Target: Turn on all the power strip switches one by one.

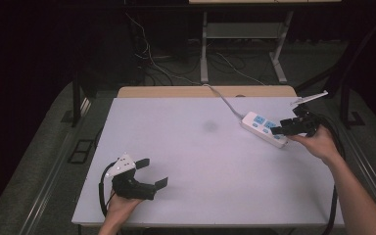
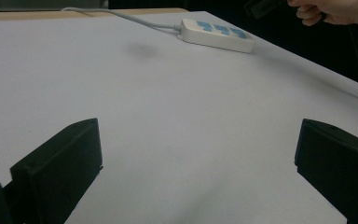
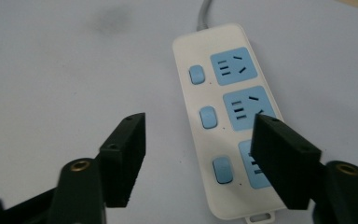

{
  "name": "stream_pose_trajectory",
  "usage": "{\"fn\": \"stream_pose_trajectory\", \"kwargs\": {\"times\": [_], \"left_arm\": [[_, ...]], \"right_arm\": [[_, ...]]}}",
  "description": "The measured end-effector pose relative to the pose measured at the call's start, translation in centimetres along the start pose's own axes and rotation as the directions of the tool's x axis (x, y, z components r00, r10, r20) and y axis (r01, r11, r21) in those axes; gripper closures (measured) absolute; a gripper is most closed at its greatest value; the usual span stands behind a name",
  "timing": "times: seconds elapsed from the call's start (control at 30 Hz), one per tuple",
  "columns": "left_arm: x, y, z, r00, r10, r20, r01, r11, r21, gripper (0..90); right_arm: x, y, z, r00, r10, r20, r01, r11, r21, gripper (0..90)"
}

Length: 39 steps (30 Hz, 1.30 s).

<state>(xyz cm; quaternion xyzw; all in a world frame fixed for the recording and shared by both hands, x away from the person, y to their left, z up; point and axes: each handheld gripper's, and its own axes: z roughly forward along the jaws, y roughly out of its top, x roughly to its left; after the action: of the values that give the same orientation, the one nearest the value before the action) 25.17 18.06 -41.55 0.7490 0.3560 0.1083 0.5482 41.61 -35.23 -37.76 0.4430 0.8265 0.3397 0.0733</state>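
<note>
Currently right gripper (image 1: 280, 129) gapes above white plastic power strip with blue sockets (image 1: 263, 128) at 2 o'clock; left gripper (image 1: 152, 172) wide open, empty, 7 o'clock.

A white power strip (image 1: 264, 129) with blue sockets is seen lying near the far right edge of the pale surface (image 1: 196, 161). Its grey cord (image 1: 223, 100) is led off the far edge.

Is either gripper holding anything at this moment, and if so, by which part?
Nothing is held. The left gripper is open over bare table; the right gripper is open above the power strip.
</note>
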Motion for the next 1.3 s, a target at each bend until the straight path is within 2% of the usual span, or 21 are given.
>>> {"fn": "stream_pose_trajectory", "kwargs": {"times": [0.03,0.23,0.27,0.3,0.5,0.93,1.1,1.23,1.3], "left_arm": [[0.0,0.0,0.0,1.0,-0.001,0.0,0.001,1.0,0.001,0.0],[0.0,0.0,0.0,1.0,-0.002,0.001,0.002,1.0,0.001,0.0],[0.0,0.0,0.0,1.0,-0.002,0.001,0.002,1.0,0.001,0.0],[0.0,0.0,0.0,1.0,-0.002,0.001,0.002,1.0,0.002,0.0],[0.1,-0.1,0.0,1.0,-0.001,-0.001,0.001,1.0,0.003,0.0],[0.1,-0.1,-0.1,1.0,0.0,-0.002,0.0,1.0,0.005,0.0],[0.1,-0.1,-0.1,1.0,0.001,-0.005,-0.001,1.0,0.007,0.0],[0.1,-0.1,-0.1,1.0,0.005,-0.003,-0.005,0.9999,0.01,0.0],[0.1,-0.2,0.0,1.0,0.007,-0.002,-0.006,0.9999,0.012,0.0]], "right_arm": [[-0.3,-0.1,0.1,1.0,0.001,0.001,-0.001,1.0,0.008,47.1],[-1.2,-0.5,0.3,0.9999,0.016,0.0,-0.016,1.0,0.021,67.8],[-1.2,-0.5,0.3,0.9999,0.016,0.0,-0.016,1.0,0.021,67.8],[-1.7,-0.6,0.3,0.9994,0.032,-0.009,-0.032,0.999,0.018,75.3],[-2.2,-0.9,0.8,0.9991,0.041,-0.015,-0.04,0.998,0.043,88.9],[-2.3,-1.4,2.5,0.9981,0.056,-0.024,-0.053,0.994,0.099,89.8],[-2.4,-1.6,2.6,0.9972,0.068,-0.031,-0.065,0.994,0.087,89.8],[-2.5,-1.6,2.6,0.9975,0.062,-0.033,-0.059,0.994,0.087,89.8],[-2.2,-1.6,2.6,0.9991,0.036,-0.021,-0.033,0.995,0.092,89.9]]}}
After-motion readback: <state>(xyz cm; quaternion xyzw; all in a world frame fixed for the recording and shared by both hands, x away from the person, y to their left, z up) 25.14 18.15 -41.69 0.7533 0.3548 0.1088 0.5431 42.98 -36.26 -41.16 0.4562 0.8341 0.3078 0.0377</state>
